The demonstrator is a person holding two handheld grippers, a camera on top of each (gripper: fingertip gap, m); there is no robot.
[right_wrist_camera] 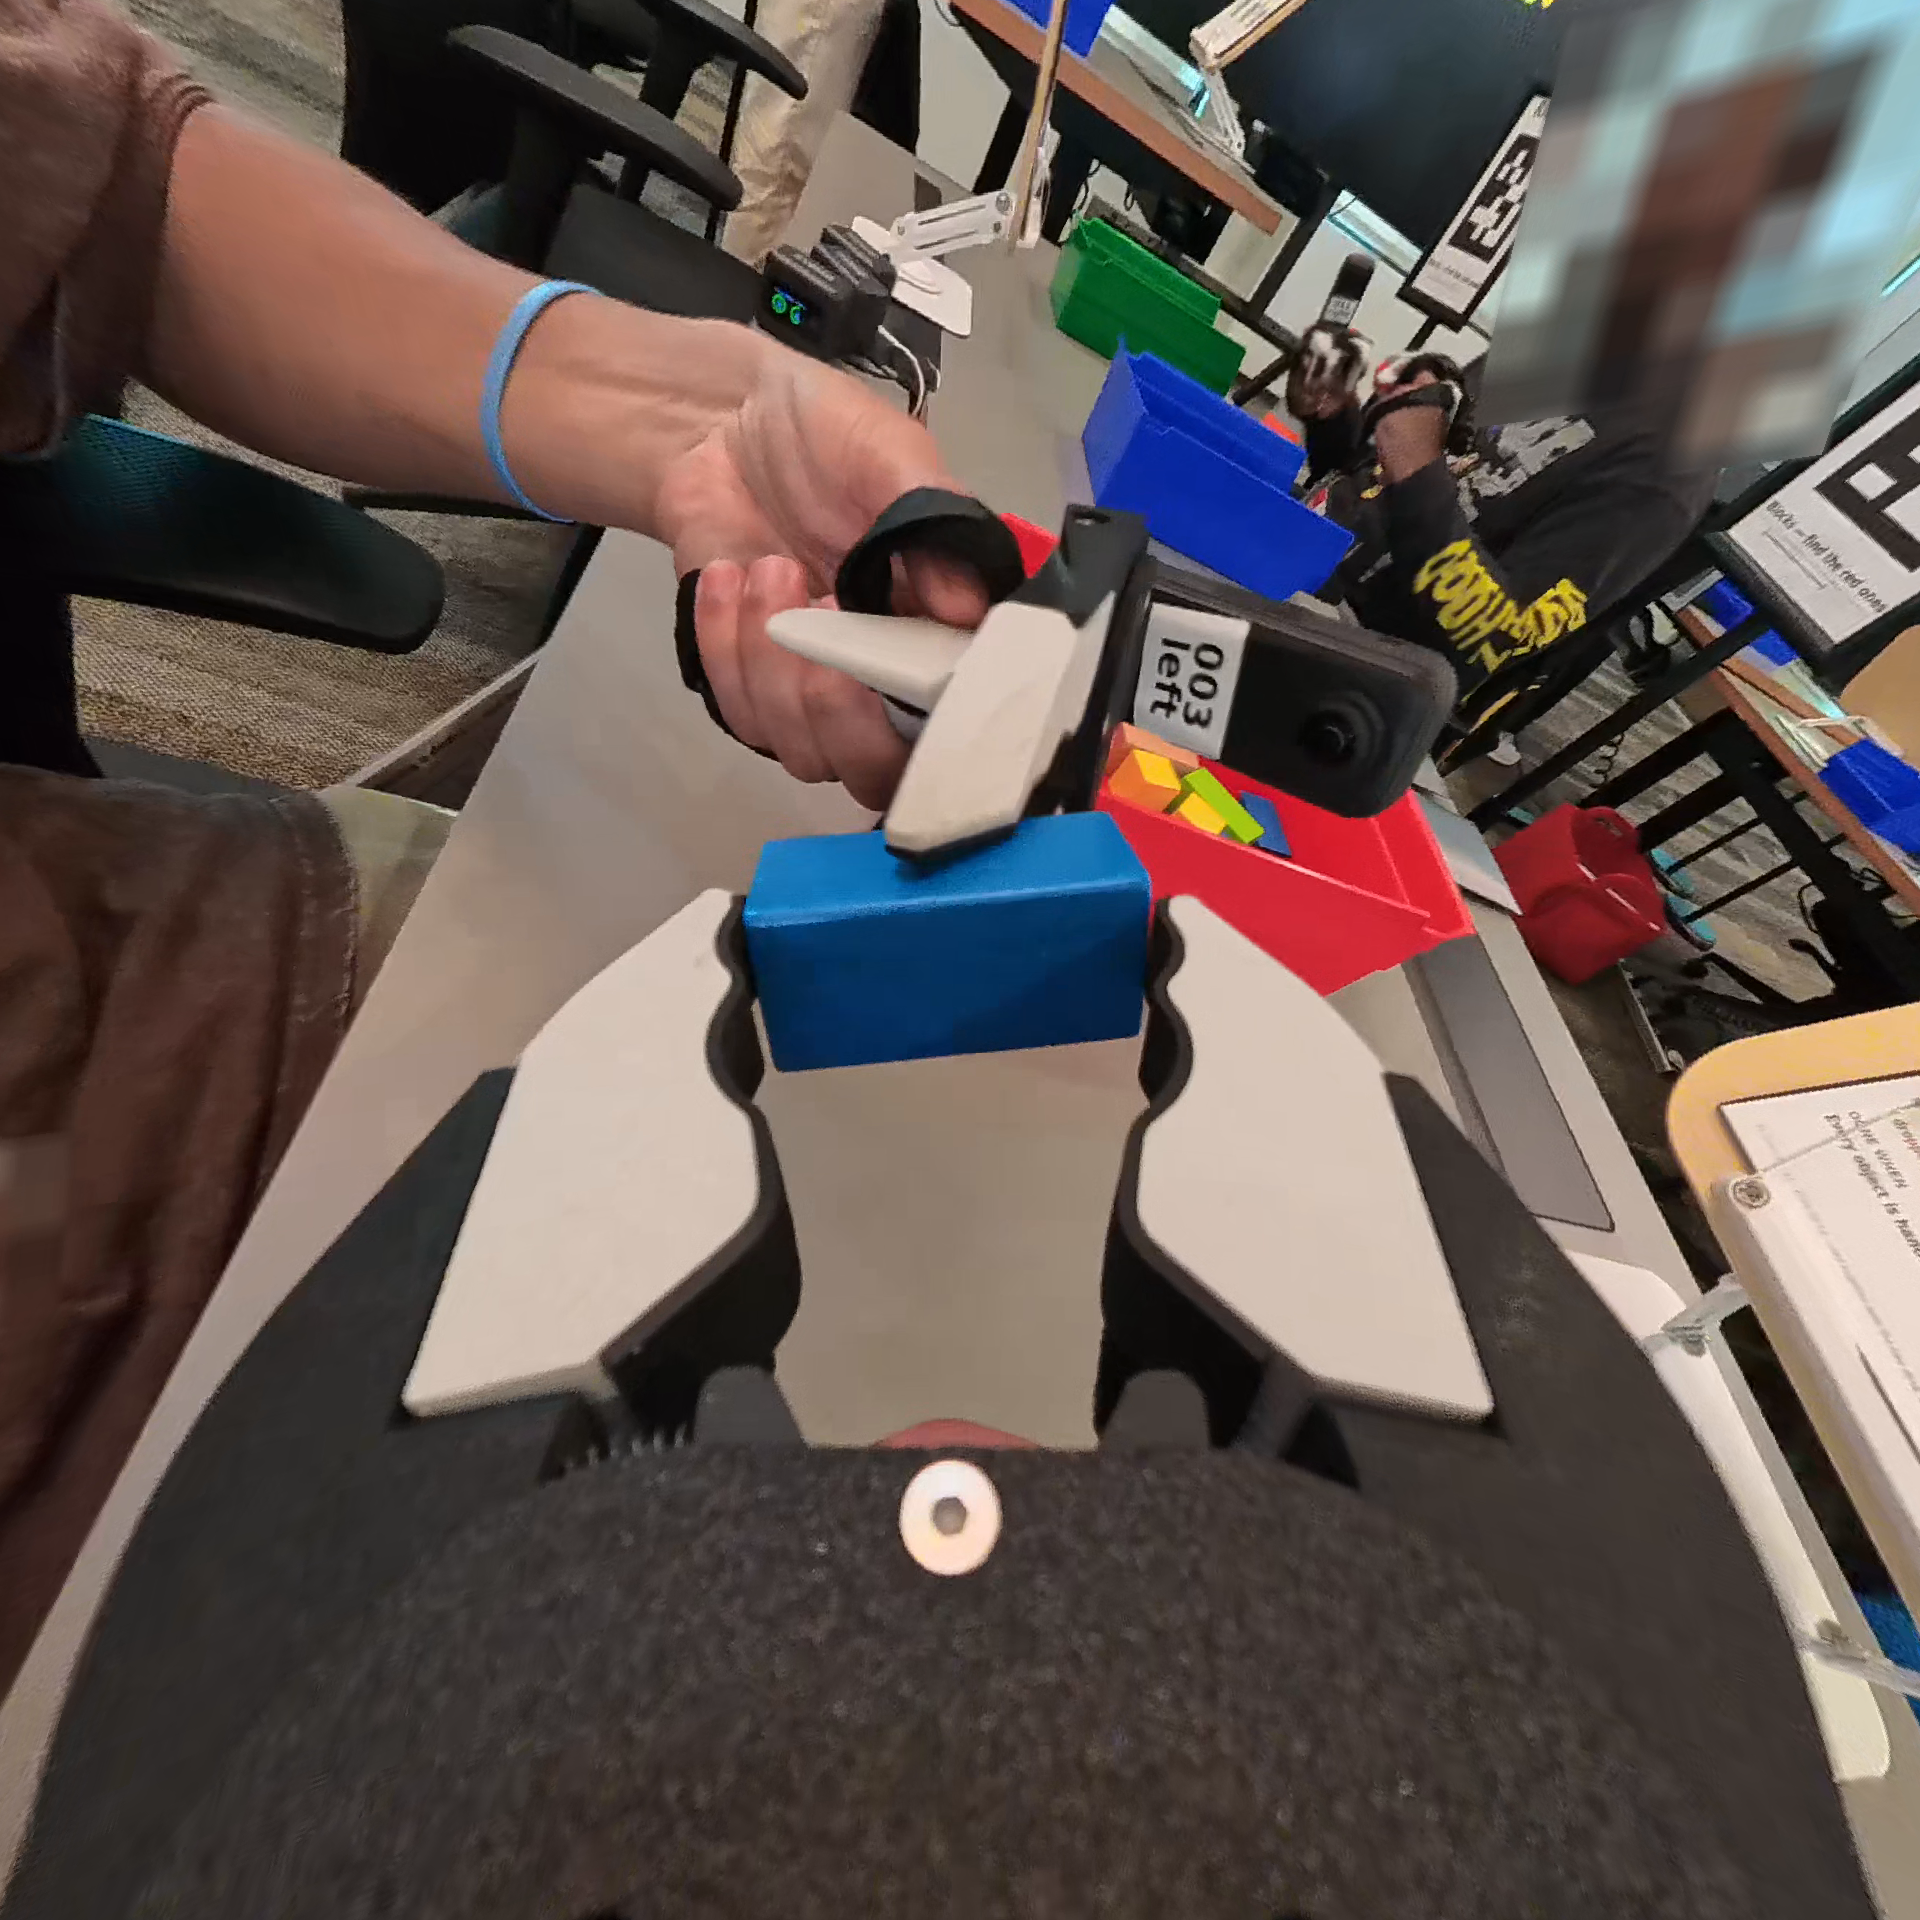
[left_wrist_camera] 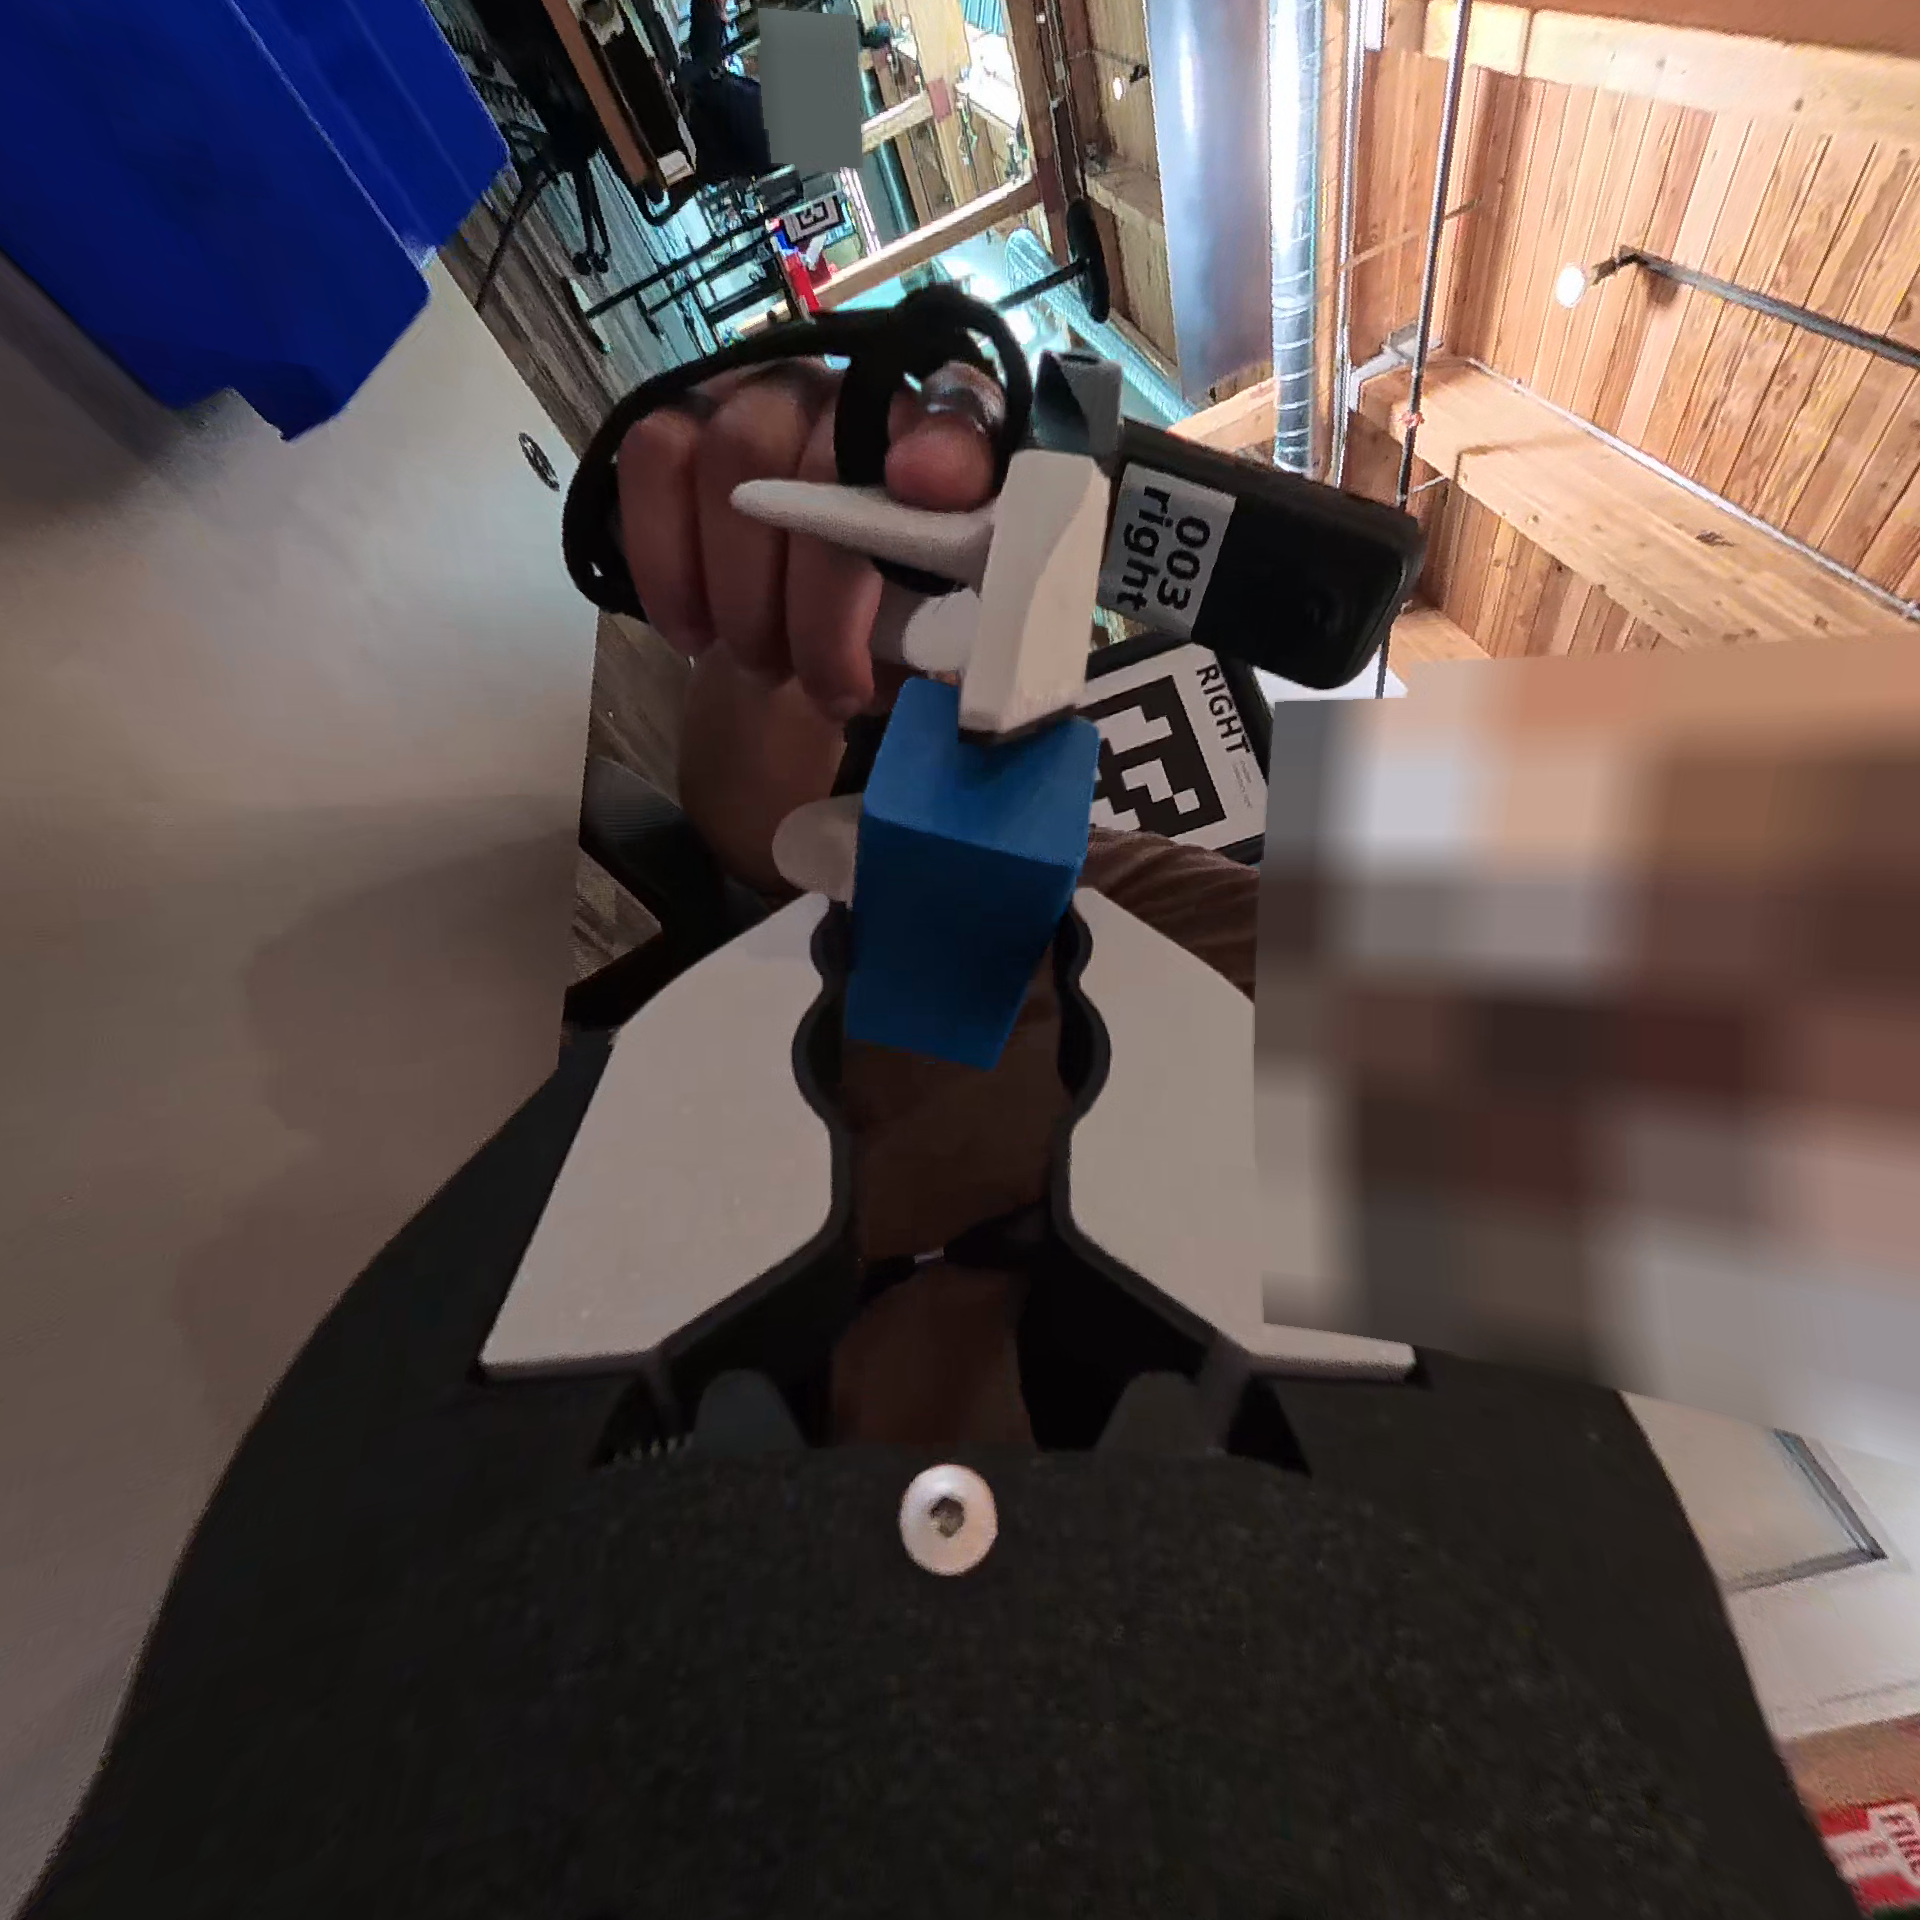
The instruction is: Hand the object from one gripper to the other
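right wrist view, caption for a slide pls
Both grippers meet on the blue block above a red bin.

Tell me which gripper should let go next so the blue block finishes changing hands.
Hard to call: the left gripper and the right gripper each have both fingers against the blue block, on different faces. Whichever picked it up should release.

Pale table (right_wrist_camera: 644,727): red bin (right_wrist_camera: 1309,883), blue bin (right_wrist_camera: 1205,478), perhaps green bin (right_wrist_camera: 1132,301).

Blue block (left_wrist_camera: 961,894) clamped between left gripper (left_wrist_camera: 951,961) fingers (left_wrist_camera: 717,1122); right gripper (left_wrist_camera: 935,774) gripping far end.
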